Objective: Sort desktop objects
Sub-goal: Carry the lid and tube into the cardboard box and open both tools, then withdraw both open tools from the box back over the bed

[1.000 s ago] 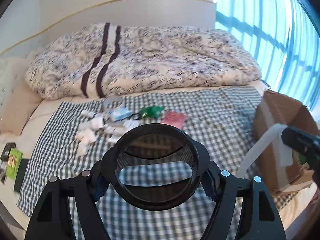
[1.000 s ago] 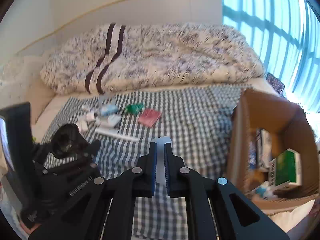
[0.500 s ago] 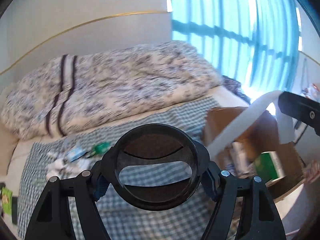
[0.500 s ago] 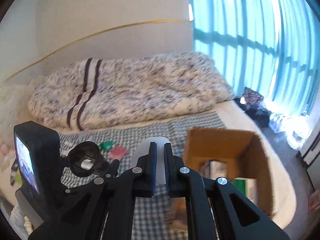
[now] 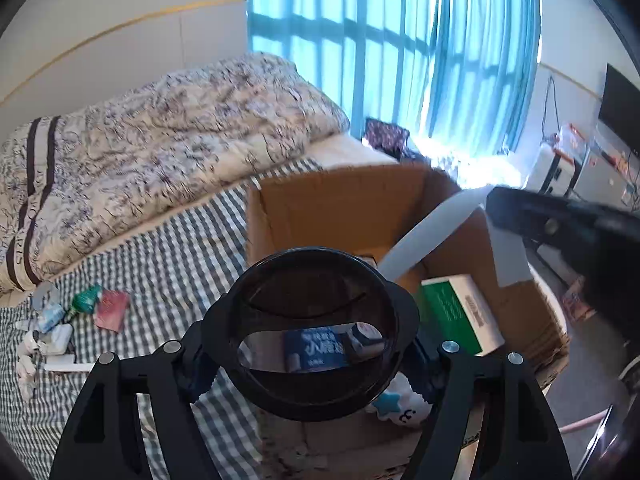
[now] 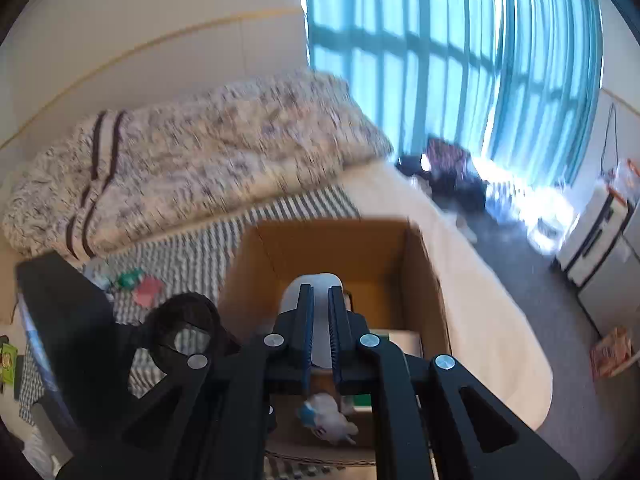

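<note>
Bedroom here, bright window with blue curtains (image 5: 400,60) at the back, and a bed with a checked sheet (image 5: 160,264) and a rumpled patterned duvet (image 5: 160,140) bunched up beyond it. My landmark is the open cardboard box (image 5: 340,204) sitting on the bed's window-side edge.

My left tongs (image 5: 310,336) are clamped on a round black lid-like ring (image 5: 310,280), jaws wide because the thing is wide, and it's hanging right over the near side of the box. Looking through its opening I can see a blue packet (image 5: 320,348) down in the box. Also in there: a green and white carton (image 5: 460,312) against the right wall and a small white soft thing with a blue star (image 5: 396,404) at the near wall.

My right tongs (image 6: 320,320) are squeezed tight on a flat white strip (image 6: 320,312), some kind of long rounded-end piece, can't say exactly what it is. It's angled over the box's middle.

Leftovers sit well to the left of the box on the checked sheet: a red packet (image 5: 112,308), a green wrapped item (image 5: 86,298), some white bits (image 5: 52,336).
</note>
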Tool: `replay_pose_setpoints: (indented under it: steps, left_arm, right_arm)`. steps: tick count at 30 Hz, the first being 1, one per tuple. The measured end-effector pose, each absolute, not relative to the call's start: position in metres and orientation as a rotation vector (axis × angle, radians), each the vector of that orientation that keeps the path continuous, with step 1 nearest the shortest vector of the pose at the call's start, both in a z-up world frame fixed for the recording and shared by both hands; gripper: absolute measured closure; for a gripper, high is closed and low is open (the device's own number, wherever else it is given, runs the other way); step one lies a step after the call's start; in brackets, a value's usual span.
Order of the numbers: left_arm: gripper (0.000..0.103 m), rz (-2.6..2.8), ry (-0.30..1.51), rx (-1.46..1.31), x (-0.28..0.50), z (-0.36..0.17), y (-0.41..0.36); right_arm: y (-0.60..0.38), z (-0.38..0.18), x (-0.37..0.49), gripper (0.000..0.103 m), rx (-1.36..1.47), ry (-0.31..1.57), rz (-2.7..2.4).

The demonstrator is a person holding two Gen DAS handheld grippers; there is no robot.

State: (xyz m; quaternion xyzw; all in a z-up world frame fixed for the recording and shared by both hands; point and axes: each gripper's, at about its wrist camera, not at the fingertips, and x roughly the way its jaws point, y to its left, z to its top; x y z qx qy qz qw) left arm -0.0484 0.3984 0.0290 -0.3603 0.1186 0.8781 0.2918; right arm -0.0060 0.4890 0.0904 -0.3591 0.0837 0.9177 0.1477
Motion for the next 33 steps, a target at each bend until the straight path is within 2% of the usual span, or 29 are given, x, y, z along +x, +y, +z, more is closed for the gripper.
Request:
replay_pose_setpoints:
  steps: [2,4,5,6,7,8,9,12,21,33]
  left_arm:
    - [0.022,2.322,0.345,-0.976,-0.045,0.02,0.403]
    - [0.0,2.296,0.388,-0.977,-0.04,0.013,0.408]
    - [0.0,2.294,0.408,-0.969,-0.038,0.01,0.408]
    - [0.0,2.299,0.428,-0.962,-0.037,0.008,0.41]
    - [0.0,2.312,0.427,-0.983,-0.038,0.006,0.407]
    - [0.0,2.321,0.429,-1.004,-0.041,0.005,0.406]
    - [0.0,2.335,0.431,-1.023,-0.044,0.005,0.403]
    - [0.0,2.363,0.386,-1.027,-0.049,0.009,0.389]
    - [0.0,2.49,0.333,-1.042,-0.058,0.025,0.331]
    - [0.0,2.712,0.225,-1.116,-0.065,0.034,0.19]
  right_arm:
    - [0.498,0.074,-0.007,0.096,-1.084,0.278,2.621]
    - [0.504,0.062,-0.006,0.092,-1.121,0.31,2.604]
    - [0.506,0.058,-0.008,0.09,-1.137,0.307,2.585]
    - [0.507,0.055,-0.008,0.071,-1.144,0.302,2.571]
    - [0.509,0.053,-0.008,0.058,-1.147,0.302,2.553]
    - [0.512,0.052,-0.007,0.029,-1.141,0.305,2.52]
    - [0.516,0.052,-0.005,0.019,-1.123,0.322,2.51]
    - [0.524,0.057,0.004,0.019,-1.092,0.406,2.557]
    - [0.496,0.063,0.002,0.019,-1.092,0.351,2.578]
    - [0.393,0.058,-0.003,0.019,-1.153,0.292,2.713]
